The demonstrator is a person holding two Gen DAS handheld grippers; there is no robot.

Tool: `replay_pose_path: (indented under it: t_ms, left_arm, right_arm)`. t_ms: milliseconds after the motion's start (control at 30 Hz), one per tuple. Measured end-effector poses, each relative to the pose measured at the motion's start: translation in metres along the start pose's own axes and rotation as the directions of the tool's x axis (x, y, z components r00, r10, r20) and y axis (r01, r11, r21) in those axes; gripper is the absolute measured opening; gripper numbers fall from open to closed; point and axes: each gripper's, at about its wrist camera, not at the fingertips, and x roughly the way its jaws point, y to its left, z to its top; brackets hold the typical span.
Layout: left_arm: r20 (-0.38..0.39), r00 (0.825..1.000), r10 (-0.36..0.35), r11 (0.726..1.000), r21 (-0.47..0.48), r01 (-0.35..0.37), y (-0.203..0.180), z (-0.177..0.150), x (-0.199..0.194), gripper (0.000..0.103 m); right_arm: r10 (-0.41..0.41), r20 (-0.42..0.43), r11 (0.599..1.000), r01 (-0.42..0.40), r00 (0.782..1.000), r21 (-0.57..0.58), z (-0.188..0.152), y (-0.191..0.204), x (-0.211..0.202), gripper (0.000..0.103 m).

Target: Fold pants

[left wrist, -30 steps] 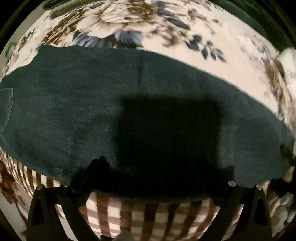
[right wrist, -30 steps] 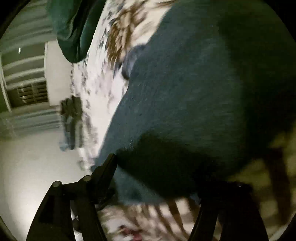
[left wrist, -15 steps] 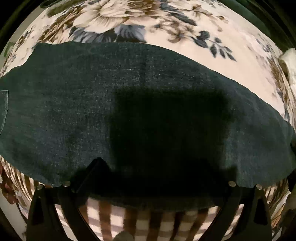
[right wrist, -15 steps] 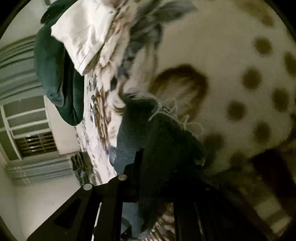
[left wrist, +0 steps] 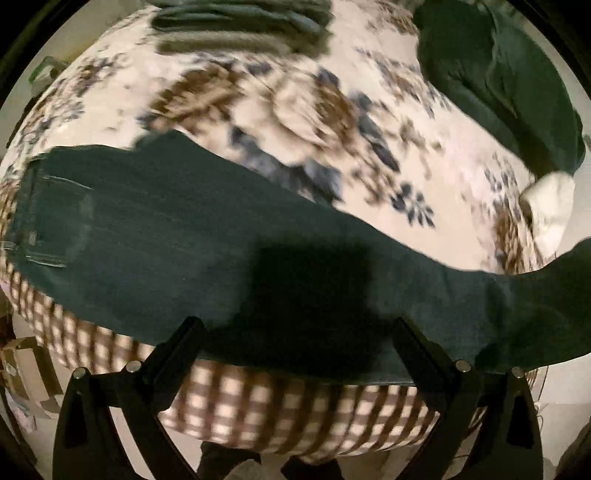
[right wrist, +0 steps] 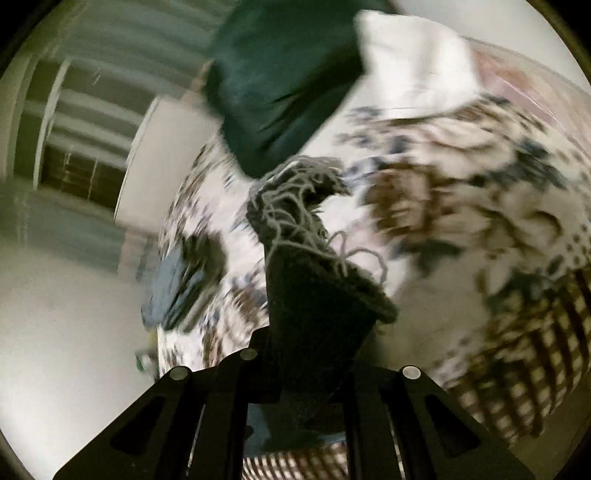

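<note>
Since a second earlier the right gripper (right wrist: 314,354), pinching the frayed hem (right wrist: 295,206), had lifted that end toward 12 o'clock while the left gripper (left wrist: 295,332) hung spread over the pants (left wrist: 184,229) on the bed (left wrist: 295,92); denim looked heavy, limp, best gripped at hem and waistband.

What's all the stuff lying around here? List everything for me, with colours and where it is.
pants: one, dark teal denim, laid across the bed, frayed hem lifted
floral blanket: one, cream with brown and blue flowers, covering the bed
checked sheet: one, brown and white, at the bed's near edge
folded clothes: one stack, dark, far side
green cloth: one, dark green, far right
white cloth: one, beside the green cloth
left gripper: black fingers, apart, at the pants' near edge
right gripper: black fingers, pinching the hem
</note>
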Motion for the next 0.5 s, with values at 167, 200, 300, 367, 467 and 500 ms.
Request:
replay_pose_path:
  t_ms: [167,200,300,367,467,500]
  left_arm:
    - [0.047,0.999,0.014,0.996,-0.087,-0.01,0.068,0.008,-0.024,0.103]
    - [0.048,0.999,0.021,0.994,-0.105,-0.016,0.082,0.009,-0.025,0.103]
    - [0.052,0.997,0.057,0.986,-0.159,-0.048,0.132,0.007,-0.03,0.103]
    - [0.048,0.995,0.088,0.979,-0.19,-0.077,0.162,0.003,-0.028,0.103]
    - [0.03,0.993,0.117,0.967,-0.233,-0.107,0.199,-0.004,-0.026,0.103]
    - [0.026,0.992,0.124,0.963,-0.244,-0.114,0.208,-0.006,-0.027,0.103]
  right_arm:
    - [-0.029,-0.09,0.99,0.017,0.996,-0.137,-0.066,0.084,0.048,0.01]
    - [-0.04,-0.116,0.987,0.021,0.992,-0.161,-0.083,0.096,0.066,0.01]
    - [-0.09,-0.192,0.971,0.043,0.977,-0.234,-0.135,0.126,0.124,0.01]
    - [-0.121,-0.25,0.963,0.053,0.961,-0.263,-0.169,0.137,0.163,0.01]
    - [-0.188,-0.321,0.938,0.072,0.928,-0.34,-0.218,0.151,0.22,0.01]
    - [-0.23,-0.35,0.925,0.092,0.908,-0.369,-0.234,0.153,0.239,0.014]
